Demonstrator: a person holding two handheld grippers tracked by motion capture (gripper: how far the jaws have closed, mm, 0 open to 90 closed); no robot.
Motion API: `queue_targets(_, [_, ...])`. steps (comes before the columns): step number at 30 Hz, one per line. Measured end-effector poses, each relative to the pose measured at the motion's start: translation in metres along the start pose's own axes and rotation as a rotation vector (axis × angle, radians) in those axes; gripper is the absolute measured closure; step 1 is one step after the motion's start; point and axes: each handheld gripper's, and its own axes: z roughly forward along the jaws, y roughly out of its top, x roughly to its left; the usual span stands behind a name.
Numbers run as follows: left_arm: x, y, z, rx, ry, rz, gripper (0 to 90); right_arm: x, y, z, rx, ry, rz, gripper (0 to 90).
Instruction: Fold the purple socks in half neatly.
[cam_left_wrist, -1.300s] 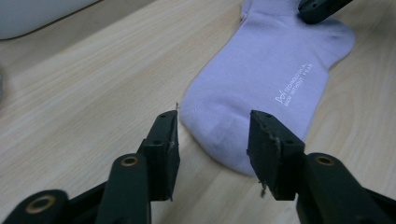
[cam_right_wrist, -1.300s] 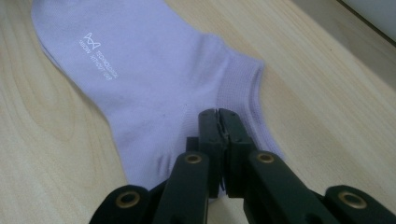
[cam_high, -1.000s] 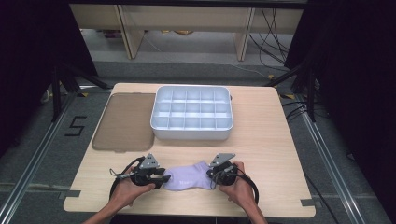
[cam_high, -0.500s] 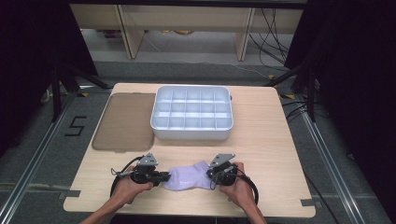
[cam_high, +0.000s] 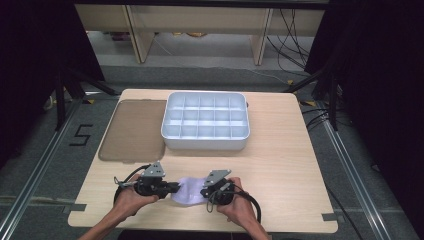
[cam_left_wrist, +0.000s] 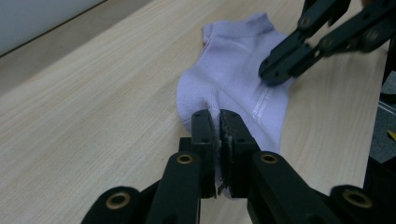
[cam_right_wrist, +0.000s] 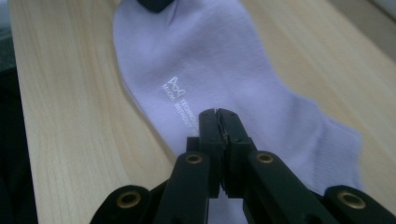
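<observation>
A pale lilac ankle sock lies flat near the table's front edge, with white lettering on it. My left gripper is shut on the sock's toe end, and a fold of fabric rises between its jaws. My right gripper is shut with its tips on the sock's middle beside the lettering. In the left gripper view the right gripper comes in from the upper right. The ribbed cuff lies flat beyond the right jaws.
A white tray with several compartments stands at the table's middle back. To its left lies a flat brown lid. Bare wood stretches to the right of the grippers. Cables trail from both grippers by the front edge.
My right gripper has moved left, from the sock's right end to over its middle. Less of the sock shows between the grippers. The left gripper has barely shifted.
</observation>
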Motion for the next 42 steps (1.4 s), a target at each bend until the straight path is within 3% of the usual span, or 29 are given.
queue_targets(1, [0.000, -0.001, 0.000, -0.010, -0.008, -0.020, 84.6, 0.002, 0.002, 0.006, 0.004, 0.014, -0.013, 89.6])
queue_targets(2, [0.001, 0.000, -0.003, -0.004, -0.011, -0.004, 84.7, 0.005, 0.003, 0.009, 0.018, 0.014, -0.011, 90.0])
queue_targets(5, [0.001, 0.000, -0.007, -0.018, -0.022, -0.019, 84.7, 0.007, 0.008, 0.013, 0.019, 0.031, -0.032, 90.0])
queue_targets(7, [0.001, 0.000, -0.013, -0.059, -0.035, -0.044, 84.7, 0.013, 0.013, 0.019, 0.013, 0.039, -0.024, 90.0])
queue_targets(13, [0.001, 0.000, -0.021, -0.059, -0.039, -0.044, 84.7, 0.020, 0.022, 0.028, 0.003, 0.072, -0.045, 90.0])
queue_targets(15, [0.003, -0.001, -0.022, -0.058, -0.046, -0.035, 84.6, 0.018, 0.025, 0.025, 0.005, 0.071, -0.046, 90.0])
queue_targets(17, [0.003, -0.002, -0.023, -0.050, -0.040, -0.057, 84.6, 0.015, 0.027, 0.024, -0.011, 0.054, -0.040, 90.0])
queue_targets(18, [0.002, -0.001, -0.022, -0.056, -0.041, -0.054, 84.6, 0.011, 0.029, 0.022, -0.016, 0.039, -0.029, 90.0])
queue_targets(19, [0.002, -0.001, -0.022, -0.059, -0.047, -0.047, 84.6, 0.004, 0.032, 0.023, -0.020, 0.008, -0.053, 90.0])
queue_targets(22, [0.001, 0.000, -0.024, -0.048, -0.043, -0.026, 84.6, -0.007, 0.037, 0.034, 0.012, -0.007, -0.039, 90.0])
queue_targets(24, [0.000, 0.001, -0.024, -0.060, -0.040, -0.045, 84.6, -0.008, 0.038, 0.040, 0.016, 0.011, -0.044, 90.0])
queue_targets(28, [0.002, 0.003, -0.030, -0.063, -0.039, -0.045, 84.7, -0.002, 0.045, 0.047, 0.006, 0.022, -0.040, 90.0])
queue_targets(29, [0.003, 0.003, -0.032, -0.063, -0.044, -0.040, 84.8, 0.002, 0.046, 0.046, 0.022, 0.025, 0.004, 90.0])
queue_targets(30, [0.004, 0.003, -0.033, -0.060, -0.037, -0.032, 84.8, 0.000, 0.047, 0.049, 0.007, 0.039, -0.034, 90.0])
queue_targets(32, [0.004, 0.004, -0.034, -0.068, -0.047, -0.044, 84.8, 0.000, 0.047, 0.049, 0.001, 0.039, -0.040, 89.8])
queue_targets(35, [0.005, 0.004, -0.037, -0.069, -0.051, -0.044, 84.8, -0.002, 0.046, 0.041, -0.018, 0.038, -0.024, 89.2])
queue_targets(38, [0.004, 0.005, -0.036, -0.065, -0.051, -0.043, 84.8, -0.013, 0.037, 0.015, -0.047, -0.001, -0.003, 89.2])
queue_targets(39, [0.004, 0.005, -0.035, -0.065, -0.054, -0.045, 84.7, -0.015, 0.033, 0.009, -0.042, -0.012, 0.020, 89.2])
queue_targets(41, [0.003, 0.006, -0.034, -0.062, -0.050, -0.056, 84.7, -0.017, 0.029, 0.005, -0.044, -0.012, 0.021, 89.2])
queue_targets(42, [0.002, 0.008, -0.032, -0.062, -0.050, -0.055, 84.8, -0.019, 0.021, -0.001, -0.016, -0.024, 0.023, 89.2])
